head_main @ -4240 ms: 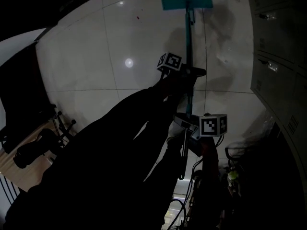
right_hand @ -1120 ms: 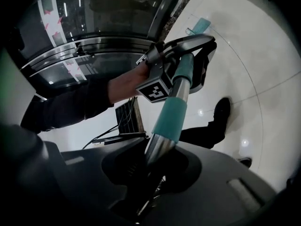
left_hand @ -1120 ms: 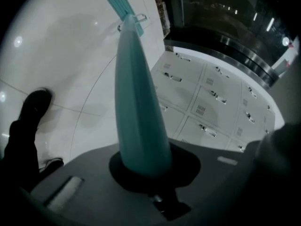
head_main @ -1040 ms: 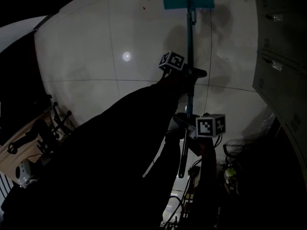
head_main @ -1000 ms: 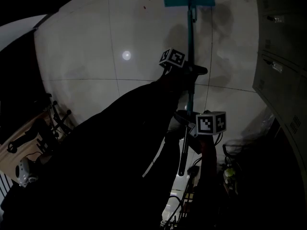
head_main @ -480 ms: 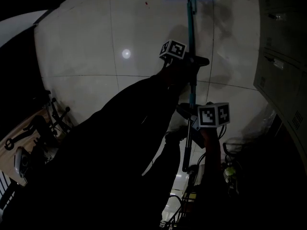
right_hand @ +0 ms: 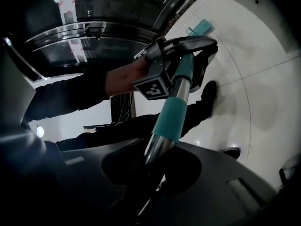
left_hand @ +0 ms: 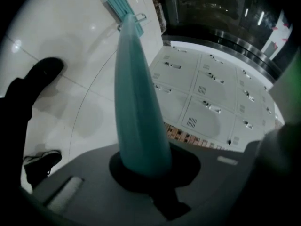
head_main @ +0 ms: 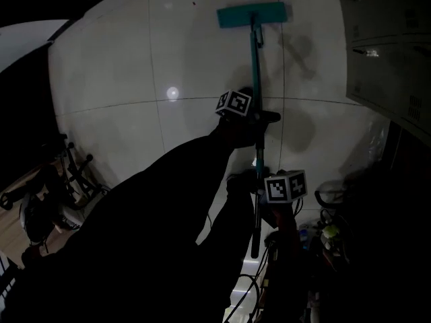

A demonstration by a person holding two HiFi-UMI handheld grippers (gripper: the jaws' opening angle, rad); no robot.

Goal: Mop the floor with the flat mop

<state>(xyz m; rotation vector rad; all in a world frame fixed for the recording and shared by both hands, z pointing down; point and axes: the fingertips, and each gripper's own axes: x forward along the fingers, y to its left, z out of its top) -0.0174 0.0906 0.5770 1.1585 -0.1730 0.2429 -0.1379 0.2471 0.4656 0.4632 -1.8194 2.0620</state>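
Evidently dragged the flat mop head (head_main: 251, 14) back across the floor (head_main: 108, 73), nearer than a moment before; kept left claw (left_hand: 143, 171) clamped on its teal handle (left_hand: 136, 102), right claw (right_hand: 153, 171) on the metal end (right_hand: 159, 142). Judged mid-stroke.

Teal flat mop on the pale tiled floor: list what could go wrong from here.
1. The teal flat mop head lies on the tiles with the grey metal lockers standing to its right; a wide sweep that way could knock it against them.
2. The dark rear end of the mop pole sits near loose cables by the person's feet; pulling back might snag them.
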